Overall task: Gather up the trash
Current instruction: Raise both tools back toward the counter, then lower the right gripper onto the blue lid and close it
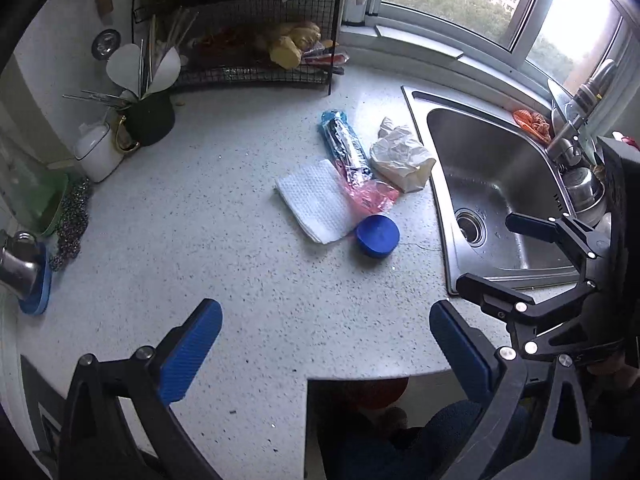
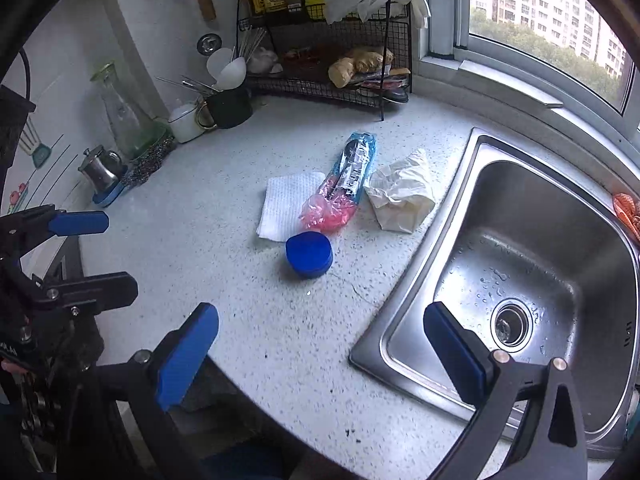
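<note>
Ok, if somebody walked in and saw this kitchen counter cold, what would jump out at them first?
Probably the little heap of litter mid-counter: a blue cap nearest, a folded paper towel, a blue and pink wrapper and a crumpled white bag beside the steel sink. Both grippers, left and right, hover open short of it.

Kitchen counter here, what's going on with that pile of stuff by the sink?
A person holds a gripper in each hand above the counter; the left gripper and right gripper both have jaws wide open, holding nothing. The trash lies untouched beside the sink: a white paper towel, a blue and pink plastic wrapper, a crumpled white bag and a blue lid.
</note>
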### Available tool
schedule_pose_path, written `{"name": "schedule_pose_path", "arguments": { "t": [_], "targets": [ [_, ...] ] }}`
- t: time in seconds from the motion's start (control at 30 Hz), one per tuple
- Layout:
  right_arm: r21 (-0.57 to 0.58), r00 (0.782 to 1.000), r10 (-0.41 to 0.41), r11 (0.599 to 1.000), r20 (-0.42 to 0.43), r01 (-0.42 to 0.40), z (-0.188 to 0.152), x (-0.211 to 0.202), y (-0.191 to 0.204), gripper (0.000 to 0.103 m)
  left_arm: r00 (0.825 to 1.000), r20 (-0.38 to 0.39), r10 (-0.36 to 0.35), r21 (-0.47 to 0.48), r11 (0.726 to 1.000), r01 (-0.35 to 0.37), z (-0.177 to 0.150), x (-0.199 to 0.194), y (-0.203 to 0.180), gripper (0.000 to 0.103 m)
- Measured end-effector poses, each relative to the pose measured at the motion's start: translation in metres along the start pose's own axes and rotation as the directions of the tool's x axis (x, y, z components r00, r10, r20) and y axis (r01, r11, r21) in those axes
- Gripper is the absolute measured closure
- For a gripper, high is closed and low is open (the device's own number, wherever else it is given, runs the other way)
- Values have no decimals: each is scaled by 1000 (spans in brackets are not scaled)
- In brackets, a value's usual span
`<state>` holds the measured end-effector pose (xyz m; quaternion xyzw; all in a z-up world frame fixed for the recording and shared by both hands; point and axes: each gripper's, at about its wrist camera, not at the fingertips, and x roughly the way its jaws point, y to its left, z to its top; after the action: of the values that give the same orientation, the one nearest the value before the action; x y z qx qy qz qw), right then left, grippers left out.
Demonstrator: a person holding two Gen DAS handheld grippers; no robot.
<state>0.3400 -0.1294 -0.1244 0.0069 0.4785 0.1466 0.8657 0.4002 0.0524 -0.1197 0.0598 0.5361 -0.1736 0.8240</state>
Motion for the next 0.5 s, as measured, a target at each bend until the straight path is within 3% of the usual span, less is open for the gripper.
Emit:
{"name": "schedule_pose_path", "arguments": {
  "t": [0.27, 0.5],
  "targets": [
    [9, 996, -35, 999, -80, 36, 26, 59, 7, 1, 993, -95, -73, -1, 997, 73, 26, 52, 44, 0],
    [4, 987, -42, 999, -156, 43, 31, 98, 9, 2, 982, -149, -114, -3, 993, 115, 30, 88, 57, 0]
  ]
}}
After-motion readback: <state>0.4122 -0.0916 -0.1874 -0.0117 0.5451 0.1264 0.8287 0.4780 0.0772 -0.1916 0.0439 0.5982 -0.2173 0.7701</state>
